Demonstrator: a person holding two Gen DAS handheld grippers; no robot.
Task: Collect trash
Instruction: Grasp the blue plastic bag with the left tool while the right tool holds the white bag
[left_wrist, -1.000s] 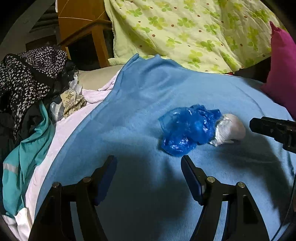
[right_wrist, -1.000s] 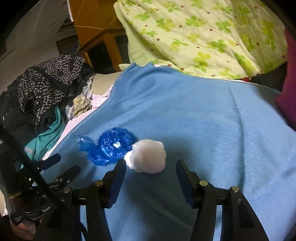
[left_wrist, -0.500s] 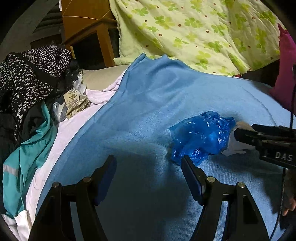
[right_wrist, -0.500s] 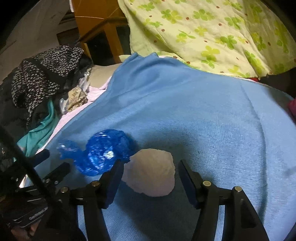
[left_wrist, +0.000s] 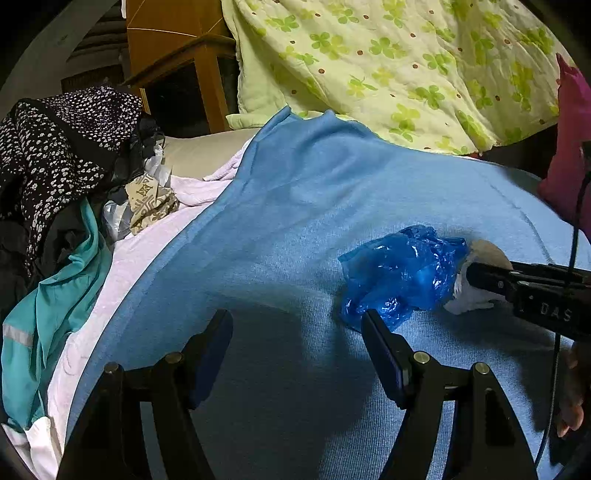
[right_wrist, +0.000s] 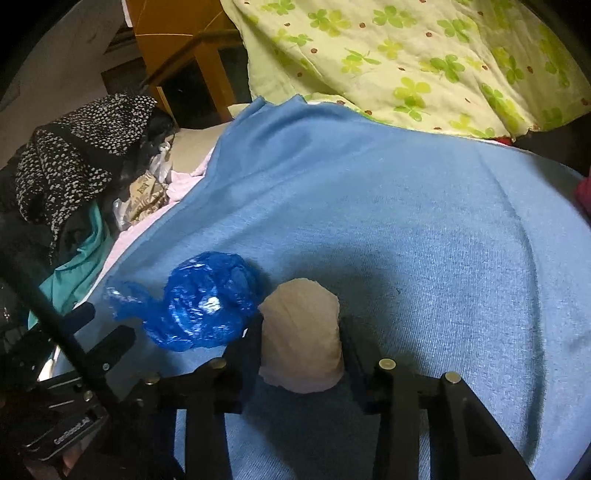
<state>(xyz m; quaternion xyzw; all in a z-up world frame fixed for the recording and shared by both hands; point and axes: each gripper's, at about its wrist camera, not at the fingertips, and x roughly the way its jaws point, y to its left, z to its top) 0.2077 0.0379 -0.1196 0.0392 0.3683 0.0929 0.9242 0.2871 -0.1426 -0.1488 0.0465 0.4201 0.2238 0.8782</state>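
Note:
A crumpled white paper wad lies on the blue blanket. My right gripper is shut on it, a finger pressing each side. A crumpled blue plastic bag lies touching the wad on its left. In the left wrist view the blue plastic bag lies just beyond my right fingertip, and the wad is partly hidden behind the right gripper coming in from the right. My left gripper is open and empty, just left of the bag.
A pile of clothes, black-and-white patterned and teal, lies at the left. A green clover quilt lies at the back, a pink cushion at the right, and a wooden cabinet behind.
My right gripper has moved forward around the white wad and closed on it. My left gripper has shifted a little left, so the bag sits further right in its view.

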